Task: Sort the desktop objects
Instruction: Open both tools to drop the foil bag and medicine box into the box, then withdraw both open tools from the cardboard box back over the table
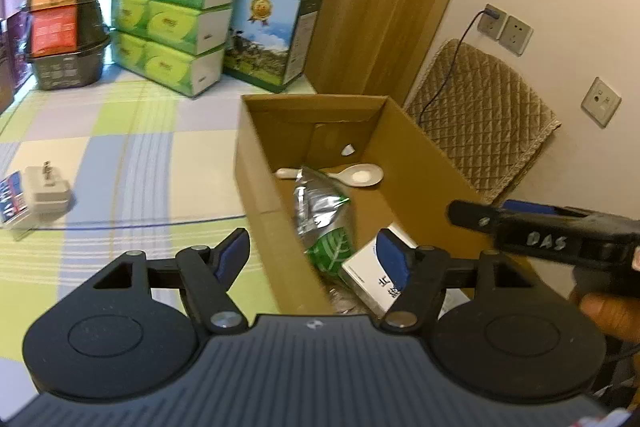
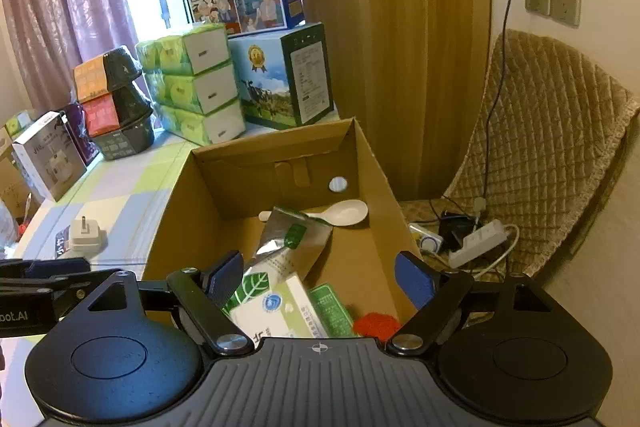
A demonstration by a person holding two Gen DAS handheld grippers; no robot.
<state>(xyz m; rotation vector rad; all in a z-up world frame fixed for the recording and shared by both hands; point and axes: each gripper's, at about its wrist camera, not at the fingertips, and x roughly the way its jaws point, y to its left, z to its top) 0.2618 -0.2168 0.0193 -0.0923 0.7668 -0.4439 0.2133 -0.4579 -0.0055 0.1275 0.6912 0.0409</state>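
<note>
An open cardboard box (image 1: 256, 187) (image 2: 172, 203) stands on the checked tablecloth. Inside lie a white spoon (image 1: 360, 174) (image 2: 349, 211), a silver-green foil pouch (image 1: 320, 211) (image 2: 280, 243), a white-green carton (image 1: 372, 279) (image 2: 272, 311), a green packet (image 2: 330, 307) and something red (image 2: 376, 325). My left gripper (image 1: 316, 259) hangs open over the box's near left wall, nothing between its fingers. My right gripper (image 2: 320, 279) is open above the box's near end, holding nothing. A white plug adapter (image 1: 46, 189) (image 2: 84, 235) sits on the cloth left of the box.
Green tissue packs (image 1: 172, 27) (image 2: 196, 87), stacked black bowls (image 1: 68, 23) (image 2: 116, 99) and milk cartons (image 1: 272, 35) (image 2: 284, 75) line the table's back. A small white box (image 2: 48, 155) stands left. A quilted chair (image 1: 480, 115) (image 2: 540, 155) and power strip (image 2: 476, 243) sit right of the table.
</note>
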